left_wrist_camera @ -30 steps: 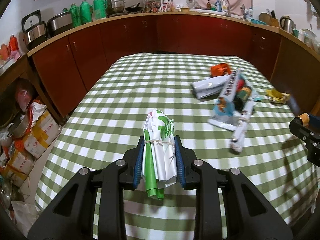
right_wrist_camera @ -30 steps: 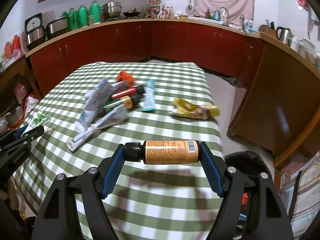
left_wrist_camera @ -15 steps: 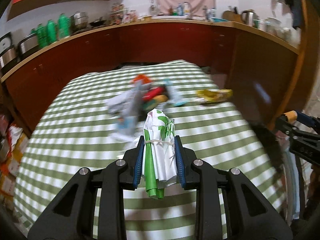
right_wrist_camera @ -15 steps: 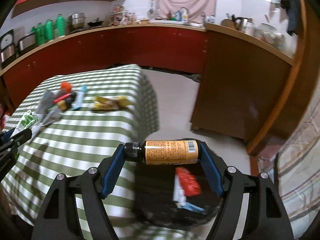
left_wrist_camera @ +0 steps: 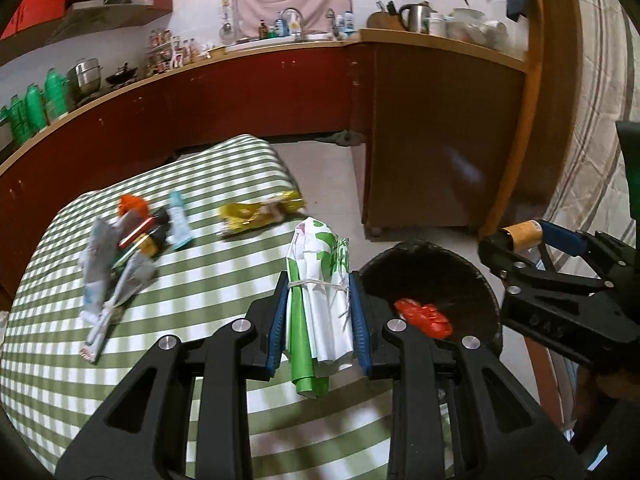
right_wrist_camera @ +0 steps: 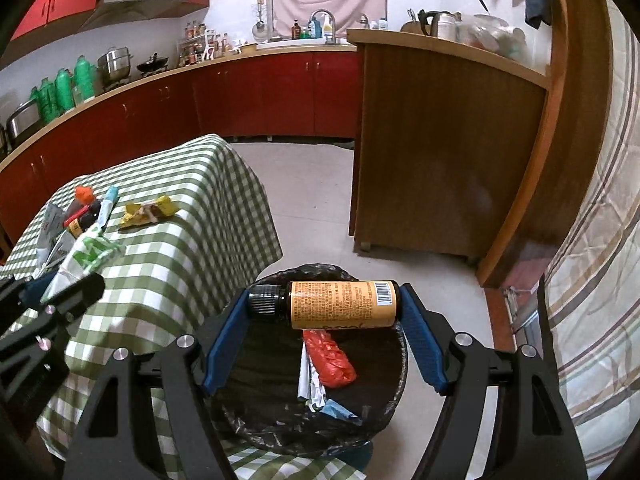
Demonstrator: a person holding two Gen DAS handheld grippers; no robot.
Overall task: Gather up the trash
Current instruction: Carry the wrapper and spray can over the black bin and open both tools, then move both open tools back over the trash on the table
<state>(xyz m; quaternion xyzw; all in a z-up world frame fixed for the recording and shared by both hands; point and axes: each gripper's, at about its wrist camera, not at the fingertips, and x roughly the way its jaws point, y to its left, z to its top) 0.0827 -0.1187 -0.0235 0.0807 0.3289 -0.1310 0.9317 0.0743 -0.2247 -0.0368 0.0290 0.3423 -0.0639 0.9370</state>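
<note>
My left gripper [left_wrist_camera: 318, 322] is shut on a white and green paper bundle [left_wrist_camera: 320, 280] tied with a rubber band, held over the table's right edge beside the bin. My right gripper [right_wrist_camera: 324, 340] is shut on an orange-labelled bottle [right_wrist_camera: 340, 304] with a black cap, held sideways right above the black-lined trash bin [right_wrist_camera: 260, 420]. Inside the bin [left_wrist_camera: 460, 276] lie a red bag [right_wrist_camera: 330, 358] and some white and blue scraps. More trash stays on the green checked table [left_wrist_camera: 180, 280]: a yellow wrapper [left_wrist_camera: 258, 214] and a pile of tubes and packets [left_wrist_camera: 128, 240].
The bin stands on the tiled floor at the table's corner. A brown wooden counter [right_wrist_camera: 440, 152] rises behind it, and red kitchen cabinets [left_wrist_camera: 240, 92] run along the back. A striped cloth [right_wrist_camera: 600, 260] hangs at the far right.
Both grippers swung right, from over the table to the bin. The bottle now hangs directly over the bin's opening, and the bundle has come to the table's edge.
</note>
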